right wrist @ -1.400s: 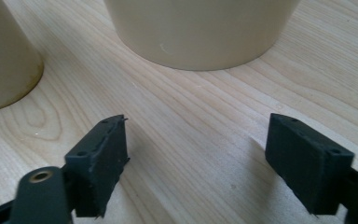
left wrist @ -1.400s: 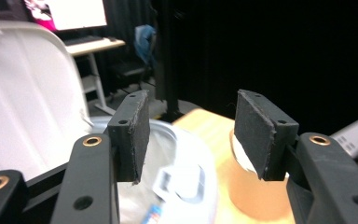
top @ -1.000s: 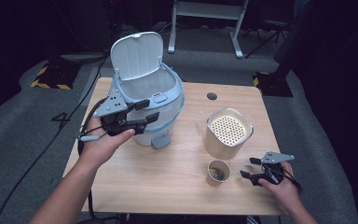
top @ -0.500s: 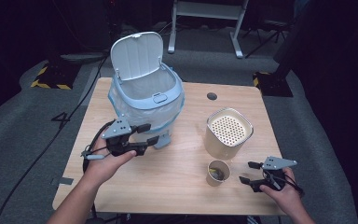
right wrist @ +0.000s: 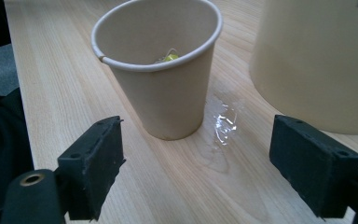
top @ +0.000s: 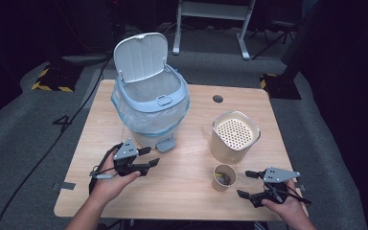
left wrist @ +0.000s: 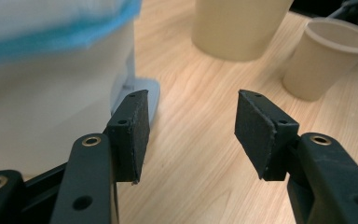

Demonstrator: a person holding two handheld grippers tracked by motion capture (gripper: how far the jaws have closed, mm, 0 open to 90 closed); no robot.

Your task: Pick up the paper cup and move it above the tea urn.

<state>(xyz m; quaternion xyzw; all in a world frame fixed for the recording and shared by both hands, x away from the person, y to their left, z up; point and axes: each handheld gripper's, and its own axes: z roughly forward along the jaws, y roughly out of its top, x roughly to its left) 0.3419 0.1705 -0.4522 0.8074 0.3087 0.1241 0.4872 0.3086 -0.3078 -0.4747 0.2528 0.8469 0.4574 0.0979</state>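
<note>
Left of the paper cup (top: 224,177), the left gripper (top: 149,158) is released, empty, near the bin pedal (top: 166,144). Just right of the cup, the right gripper (top: 244,184) has just been opening, nothing between its jaws. Risk: closing off-centre would tip the cup (a wet patch (right wrist: 223,122) lies beside it).

Tan paper cup (right wrist: 161,74), pale-blue bin (top: 149,103), cream perforated canister (top: 235,136), possibly yellow scrap inside cup.
</note>
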